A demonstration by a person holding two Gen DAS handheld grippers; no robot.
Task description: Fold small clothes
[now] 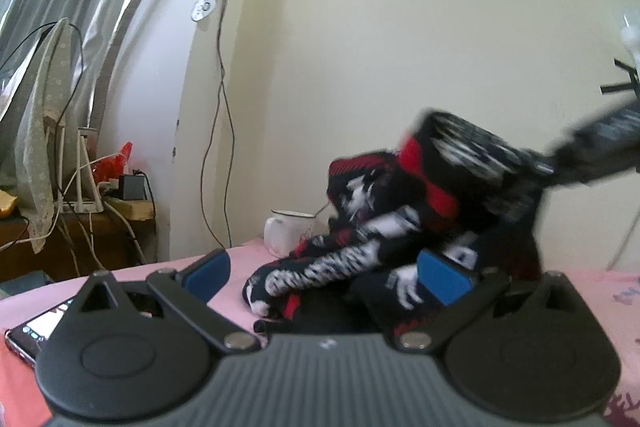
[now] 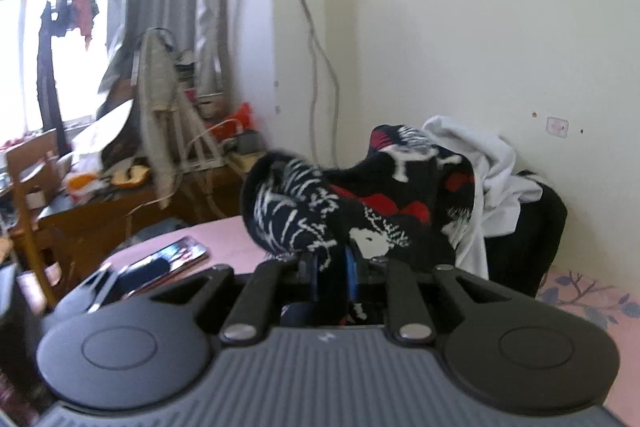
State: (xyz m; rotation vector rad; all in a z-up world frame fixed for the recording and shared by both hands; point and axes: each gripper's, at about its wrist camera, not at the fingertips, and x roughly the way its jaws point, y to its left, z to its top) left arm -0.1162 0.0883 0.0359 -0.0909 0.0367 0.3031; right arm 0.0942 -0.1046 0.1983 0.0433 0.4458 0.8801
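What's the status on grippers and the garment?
Right gripper shut on patterned garment, lifting. Left gripper open, garment between pads. Phone and mug nearby.

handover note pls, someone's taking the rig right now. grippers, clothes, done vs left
Right hand-held gripper: shut on the black, red and white patterned garment, lifting one end off the pink bed sheet.
Left hand-held gripper: open, low at the sheet, the rest of the garment bunched between its fingers, not gripped.
White cloth is piled by the wall.
Done: garment picked up. Left: spread it, fold it, then the others.
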